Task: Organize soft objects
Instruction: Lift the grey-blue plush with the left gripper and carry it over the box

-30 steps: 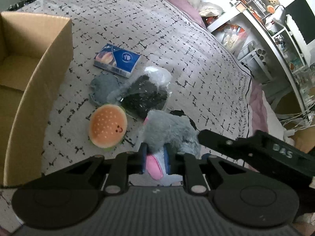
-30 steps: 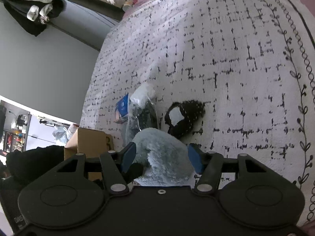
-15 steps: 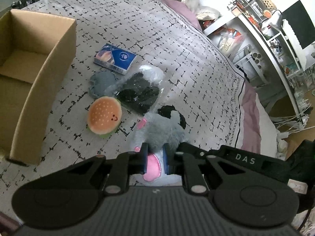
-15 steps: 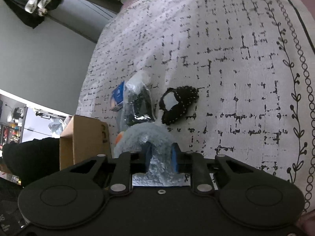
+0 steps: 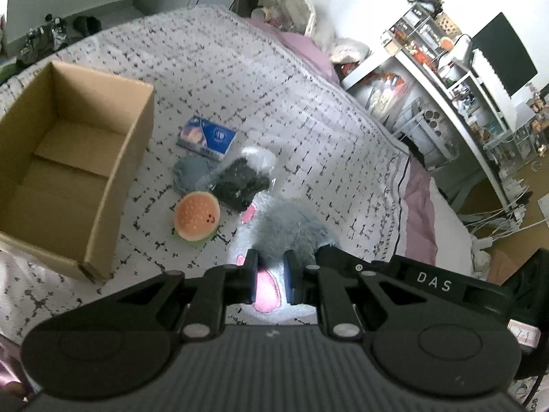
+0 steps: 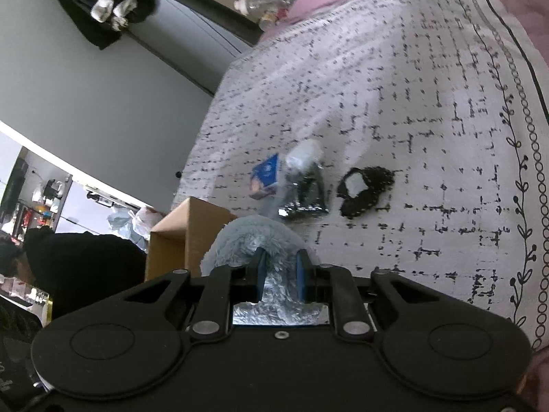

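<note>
A grey plush toy [image 5: 288, 230] with pink patches hangs above the patterned bedspread [image 5: 212, 68], held by both grippers. My left gripper [image 5: 269, 266] is shut on its pink and white part. My right gripper [image 6: 279, 267] is shut on its grey fur [image 6: 254, 237], and its black body [image 5: 429, 281] shows at the lower right of the left wrist view. An open cardboard box [image 5: 68, 171] stands at the left, with nothing visible inside. A burger plush [image 5: 196, 220], a grey round pad [image 5: 190, 173], a bagged black item [image 5: 242, 185] and a blue packet [image 5: 207, 136] lie on the bed.
A black fuzzy item [image 6: 365, 190] with a white label lies on the bedspread [image 6: 411, 86] to the right of the bagged item [image 6: 303, 185]. A white desk with cluttered shelves [image 5: 446, 79] runs along the bed's right side. A person in black [image 6: 79, 267] is at the left.
The right gripper's jaws closed on the grey plush toy. Both grippers then rose with it, and the bed and the other items now look farther away.
</note>
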Available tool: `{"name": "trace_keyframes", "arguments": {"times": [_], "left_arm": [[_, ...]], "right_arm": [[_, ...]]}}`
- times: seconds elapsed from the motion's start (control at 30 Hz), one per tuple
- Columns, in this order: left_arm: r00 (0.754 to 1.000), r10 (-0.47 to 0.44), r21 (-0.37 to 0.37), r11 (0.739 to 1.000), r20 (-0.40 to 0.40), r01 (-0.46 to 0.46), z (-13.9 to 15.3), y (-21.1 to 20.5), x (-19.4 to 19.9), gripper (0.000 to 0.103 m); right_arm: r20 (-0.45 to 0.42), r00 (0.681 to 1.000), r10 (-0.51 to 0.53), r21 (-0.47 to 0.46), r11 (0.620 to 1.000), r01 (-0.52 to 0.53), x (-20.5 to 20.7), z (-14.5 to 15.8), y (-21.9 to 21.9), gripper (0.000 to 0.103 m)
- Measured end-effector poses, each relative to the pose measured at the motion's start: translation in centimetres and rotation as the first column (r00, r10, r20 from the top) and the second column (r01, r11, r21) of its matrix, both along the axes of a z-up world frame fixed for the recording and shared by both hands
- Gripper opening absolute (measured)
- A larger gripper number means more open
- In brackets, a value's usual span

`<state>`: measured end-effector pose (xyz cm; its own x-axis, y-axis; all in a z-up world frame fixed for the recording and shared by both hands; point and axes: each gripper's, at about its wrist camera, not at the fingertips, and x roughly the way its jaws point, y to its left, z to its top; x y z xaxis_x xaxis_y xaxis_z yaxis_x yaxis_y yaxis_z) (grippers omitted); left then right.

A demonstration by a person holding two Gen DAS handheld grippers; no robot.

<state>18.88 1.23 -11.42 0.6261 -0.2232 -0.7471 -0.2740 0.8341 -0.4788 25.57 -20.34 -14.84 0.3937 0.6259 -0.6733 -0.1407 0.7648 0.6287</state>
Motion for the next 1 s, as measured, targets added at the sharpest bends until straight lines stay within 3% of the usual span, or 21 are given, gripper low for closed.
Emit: {"name": "trace_keyframes", "arguments": {"times": [0.3,1.0], "left_arm": [[0.999,-0.016,0.024,1.000,0.051,0.015,2.2,-0.2,-1.7,0.014],[0.987,-0.009,-0.006,1.000,0.162,0.010,5.4,4.2,-5.6,0.014]], "right_arm": [[0.043,0.998,-0.036,-0.015,0.999,0.037,-2.0,2.3,0.4,0.017],[0.176,0.984,0.033,-0.074,0.997,-0.020,-5.7,7.3,5.5,0.017]]}}
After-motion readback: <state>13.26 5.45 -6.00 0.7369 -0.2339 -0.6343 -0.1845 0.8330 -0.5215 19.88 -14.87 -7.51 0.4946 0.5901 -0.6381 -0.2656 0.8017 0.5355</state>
